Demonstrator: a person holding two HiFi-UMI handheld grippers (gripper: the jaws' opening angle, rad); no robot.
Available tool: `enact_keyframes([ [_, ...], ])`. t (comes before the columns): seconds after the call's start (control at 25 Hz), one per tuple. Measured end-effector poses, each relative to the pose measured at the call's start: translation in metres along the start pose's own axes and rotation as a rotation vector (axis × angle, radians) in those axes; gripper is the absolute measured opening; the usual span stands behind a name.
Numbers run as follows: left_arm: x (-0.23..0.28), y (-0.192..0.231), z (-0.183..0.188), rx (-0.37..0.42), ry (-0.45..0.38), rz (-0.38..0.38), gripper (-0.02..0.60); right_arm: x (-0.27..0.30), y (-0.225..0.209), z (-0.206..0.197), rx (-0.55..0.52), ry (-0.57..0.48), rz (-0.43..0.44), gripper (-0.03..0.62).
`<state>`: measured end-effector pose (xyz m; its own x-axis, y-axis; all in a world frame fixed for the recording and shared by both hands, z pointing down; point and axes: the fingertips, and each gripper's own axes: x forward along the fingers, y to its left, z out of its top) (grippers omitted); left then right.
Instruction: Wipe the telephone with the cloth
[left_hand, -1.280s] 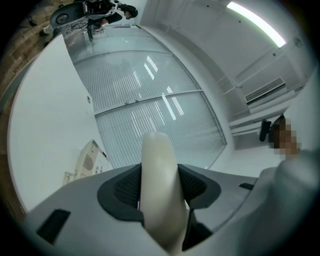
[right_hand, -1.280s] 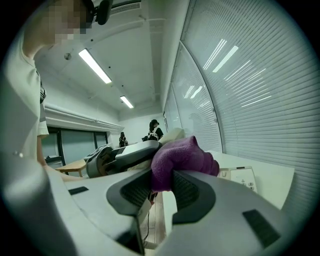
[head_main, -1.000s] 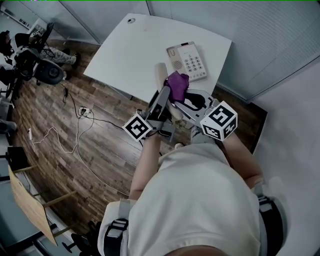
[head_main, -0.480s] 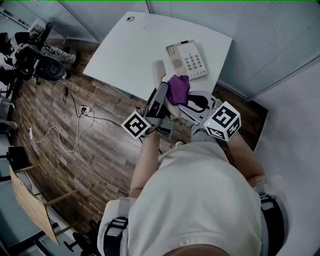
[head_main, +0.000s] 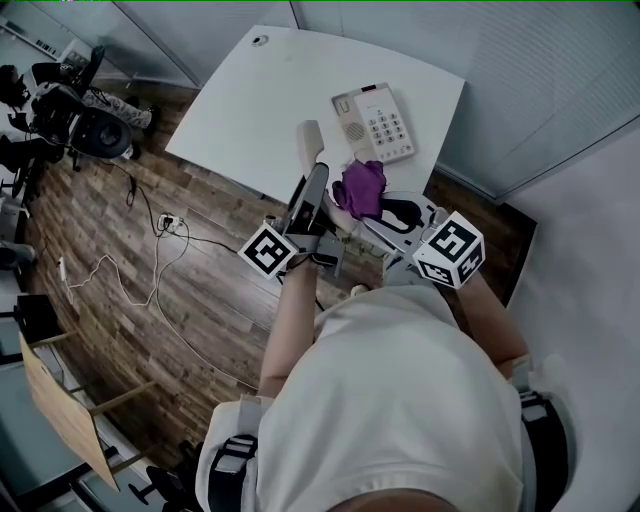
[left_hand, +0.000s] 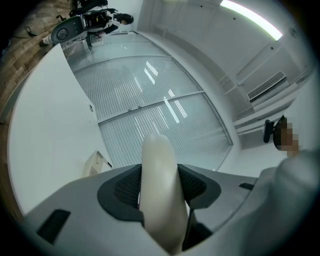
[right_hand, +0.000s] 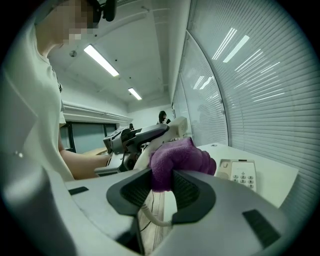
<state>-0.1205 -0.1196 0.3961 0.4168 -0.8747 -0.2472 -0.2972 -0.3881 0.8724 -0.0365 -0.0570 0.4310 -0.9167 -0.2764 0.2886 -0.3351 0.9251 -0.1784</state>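
The cream telephone base (head_main: 375, 122) with its keypad lies on the white table (head_main: 260, 110); it also shows as the base (right_hand: 241, 173) and the base's corner (left_hand: 96, 163). My left gripper (head_main: 312, 190) is shut on the cream handset (head_main: 310, 140), held lifted off the base, with the handset (left_hand: 160, 190) upright between the jaws. My right gripper (head_main: 372, 205) is shut on a purple cloth (head_main: 360, 186), bunched up just right of the handset. The cloth (right_hand: 177, 161) sits beside the handset (right_hand: 176, 127), and the left gripper (right_hand: 135, 140) shows behind it. A thin cord (right_hand: 150, 215) hangs below.
The table's near edge runs close to my grippers, with wood floor (head_main: 150, 290) below. Cables (head_main: 150, 270) lie on the floor at left. Equipment and a chair (head_main: 70, 110) stand at far left. Slatted glass walls (head_main: 520, 60) bound the table behind and to the right.
The left gripper has raised the handset further out over the table. The right gripper with the cloth has shifted slightly right and back, away from the handset's top.
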Motion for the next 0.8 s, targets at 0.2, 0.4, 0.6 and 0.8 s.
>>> enact_keyframes([
  [0.2, 0.009, 0.006, 0.007, 0.001, -0.021, 0.006, 0.229, -0.002, -0.008, -0.012, 0.029, 0.020, -0.010, 0.127],
  [0.4, 0.015, 0.011, 0.013, 0.022, -0.039, 0.019, 0.229, -0.004, -0.013, -0.021, 0.032, 0.039, -0.014, 0.127],
  [0.6, 0.021, 0.018, 0.018, 0.031, -0.051, 0.042, 0.229, -0.004, -0.018, -0.024, 0.038, 0.047, -0.016, 0.127],
  [0.8, 0.026, 0.030, 0.017, 0.049, -0.042, 0.092, 0.229, -0.010, -0.038, -0.026, 0.044, 0.045, -0.077, 0.127],
])
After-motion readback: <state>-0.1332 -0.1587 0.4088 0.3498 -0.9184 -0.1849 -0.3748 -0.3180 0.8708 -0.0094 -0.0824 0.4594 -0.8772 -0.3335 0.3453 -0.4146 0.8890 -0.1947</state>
